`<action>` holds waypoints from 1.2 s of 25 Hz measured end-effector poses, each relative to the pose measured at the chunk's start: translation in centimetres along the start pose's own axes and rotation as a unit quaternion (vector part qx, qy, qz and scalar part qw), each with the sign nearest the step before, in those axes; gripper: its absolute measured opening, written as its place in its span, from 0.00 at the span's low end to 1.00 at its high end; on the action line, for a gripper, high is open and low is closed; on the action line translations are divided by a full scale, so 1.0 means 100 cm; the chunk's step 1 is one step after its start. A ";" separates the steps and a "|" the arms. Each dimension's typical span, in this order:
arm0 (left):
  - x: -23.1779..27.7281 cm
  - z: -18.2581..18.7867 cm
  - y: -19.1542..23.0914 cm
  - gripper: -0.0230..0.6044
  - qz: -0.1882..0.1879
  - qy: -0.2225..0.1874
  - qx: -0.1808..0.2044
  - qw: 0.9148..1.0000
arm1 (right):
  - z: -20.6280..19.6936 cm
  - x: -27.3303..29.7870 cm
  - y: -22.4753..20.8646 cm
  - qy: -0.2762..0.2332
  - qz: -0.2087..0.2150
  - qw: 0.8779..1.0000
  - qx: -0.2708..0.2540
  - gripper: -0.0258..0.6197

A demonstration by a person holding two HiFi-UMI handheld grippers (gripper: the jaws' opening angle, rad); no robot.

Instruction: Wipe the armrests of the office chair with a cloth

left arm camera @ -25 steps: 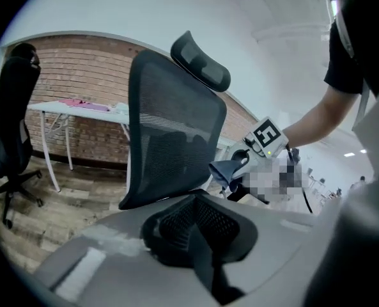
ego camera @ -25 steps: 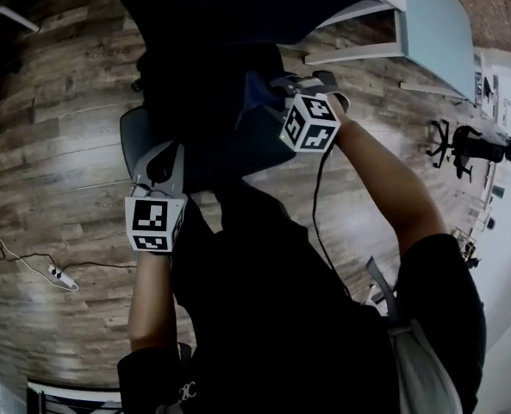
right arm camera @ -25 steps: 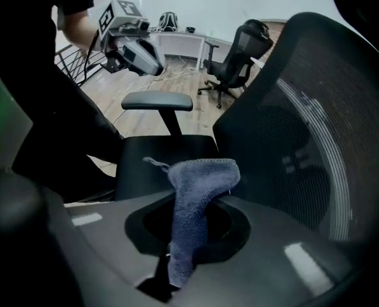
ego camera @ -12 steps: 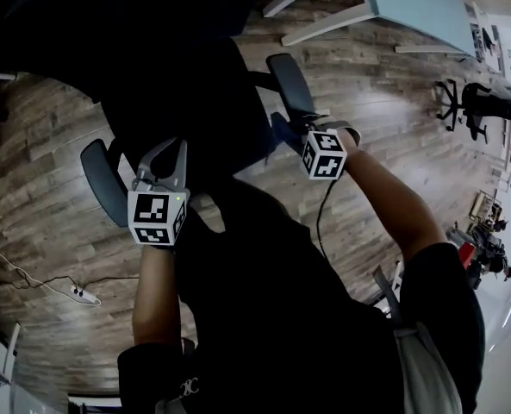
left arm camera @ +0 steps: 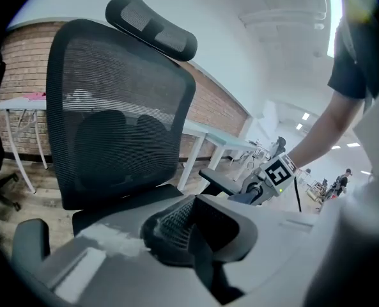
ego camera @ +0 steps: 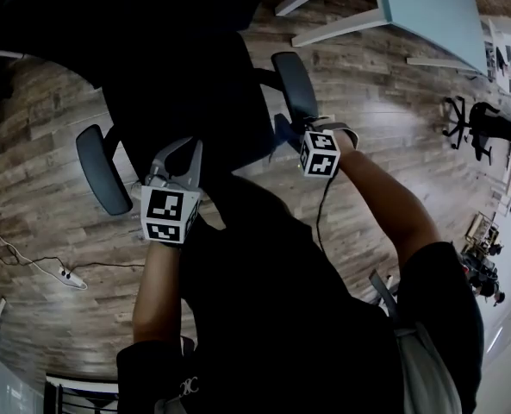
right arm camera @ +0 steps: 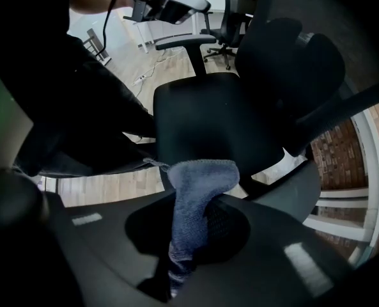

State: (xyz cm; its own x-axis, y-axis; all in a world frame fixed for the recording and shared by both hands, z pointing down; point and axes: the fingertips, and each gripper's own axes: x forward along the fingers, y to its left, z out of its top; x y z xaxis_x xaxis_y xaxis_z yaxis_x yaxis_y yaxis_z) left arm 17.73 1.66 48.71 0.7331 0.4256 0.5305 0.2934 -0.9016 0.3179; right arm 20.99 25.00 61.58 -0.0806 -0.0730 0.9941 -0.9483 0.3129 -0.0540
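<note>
Right claw (right arm camera: 190, 232) clamped on blue cloth (right arm camera: 199, 184); cloth hangs near end of office chair's (right arm camera: 208, 126) right armrest (ego camera: 294, 84). Left claw (left arm camera: 190, 235) closed together, empty, near left armrest (ego camera: 102, 169).

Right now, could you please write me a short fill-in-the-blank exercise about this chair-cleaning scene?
1. The right hand-held gripper is shut on a ____ cloth.
2. The left hand-held gripper is shut and holds ____.
3. The office chair stands on a ____ floor.

Missing words: blue; nothing; wooden.
</note>
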 end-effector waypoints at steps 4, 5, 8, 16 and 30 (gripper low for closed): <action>-0.013 -0.008 0.012 0.04 0.031 -0.003 -0.014 0.999 | 0.006 0.005 -0.031 -0.002 -0.009 1.000 -0.009 0.12; -0.016 -0.011 0.015 0.04 0.039 -0.002 -0.019 0.999 | 0.009 0.006 -0.041 -0.003 -0.014 1.000 -0.011 0.12; -0.023 -0.019 0.021 0.04 0.059 0.002 -0.037 0.998 | 0.014 0.005 -0.073 -0.003 -0.031 0.999 -0.010 0.12; -0.028 -0.022 0.024 0.04 0.077 0.000 -0.050 0.996 | 0.034 -0.002 -0.146 -0.014 -0.074 0.997 -0.001 0.12; -0.028 -0.030 0.022 0.04 0.072 0.020 -0.039 0.996 | 0.044 -0.015 -0.264 -0.043 -0.166 0.976 0.133 0.12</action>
State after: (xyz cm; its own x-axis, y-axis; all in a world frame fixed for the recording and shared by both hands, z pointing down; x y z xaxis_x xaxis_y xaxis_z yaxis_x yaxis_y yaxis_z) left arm 14.52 -1.31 50.32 0.7391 0.2963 0.6049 0.1375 -0.9455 0.2951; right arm 44.83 12.72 61.07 0.2298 -0.2115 0.9500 -0.9718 0.0033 0.2358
